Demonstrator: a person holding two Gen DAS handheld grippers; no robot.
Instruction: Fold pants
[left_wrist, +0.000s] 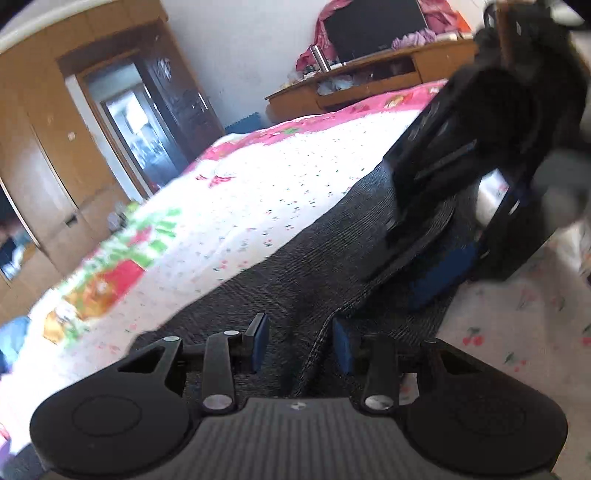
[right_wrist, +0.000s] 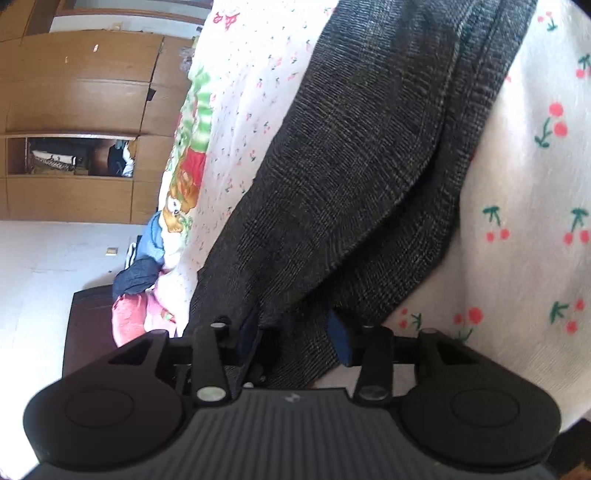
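Right wrist: unlabelled pants (right_wrist: 332, 166).

Two wrist fisheyes, both close over the bed.
My left view faced across the white cherry-print bedspread (left_wrist: 258, 192) toward the doorway; my right view was rolled sideways; both shared the dark grey woven pants (left_wrist: 314, 266).

Bright daylight washes out the white bedspread (left_wrist: 258, 192) to near glare. Both fisheye views bend hard at the rims, with dark corners. In the left view the other tool (left_wrist: 480, 177) is smeared by motion blur; the wardrobe (right_wrist: 74, 96) looks soft.
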